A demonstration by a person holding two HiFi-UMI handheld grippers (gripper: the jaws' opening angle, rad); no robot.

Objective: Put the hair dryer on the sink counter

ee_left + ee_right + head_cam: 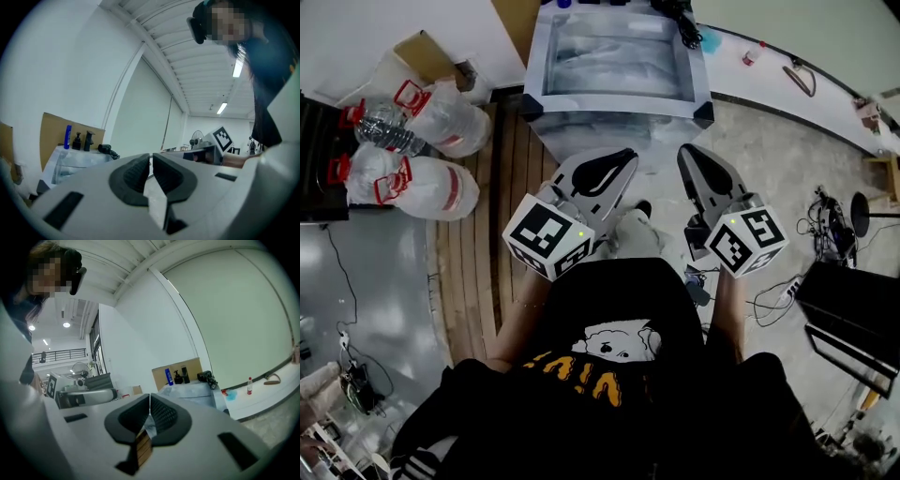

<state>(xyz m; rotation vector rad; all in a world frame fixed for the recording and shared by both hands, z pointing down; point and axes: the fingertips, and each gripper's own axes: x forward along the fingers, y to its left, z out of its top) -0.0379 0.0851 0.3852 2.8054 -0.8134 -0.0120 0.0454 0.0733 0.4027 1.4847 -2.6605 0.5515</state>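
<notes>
The black hair dryer point(679, 13) lies with its cord on the far right corner of the sink counter point(619, 105). It also shows in the left gripper view point(105, 149) and the right gripper view point(206, 377). My left gripper point(628, 156) and right gripper point(685, 150) hang side by side in front of the person's body, short of the counter and pointing toward it. The left gripper's point(151, 160) pads are together with nothing between them. The right gripper point(150, 398) is shut and empty too.
A blue bottle point(68, 137), a dark dispenser point(77, 140) and a black faucet point(88, 139) stand along the counter's back. Bagged water bottles point(431, 155) lie on the floor to the left. Cables and black equipment point(848, 305) sit to the right.
</notes>
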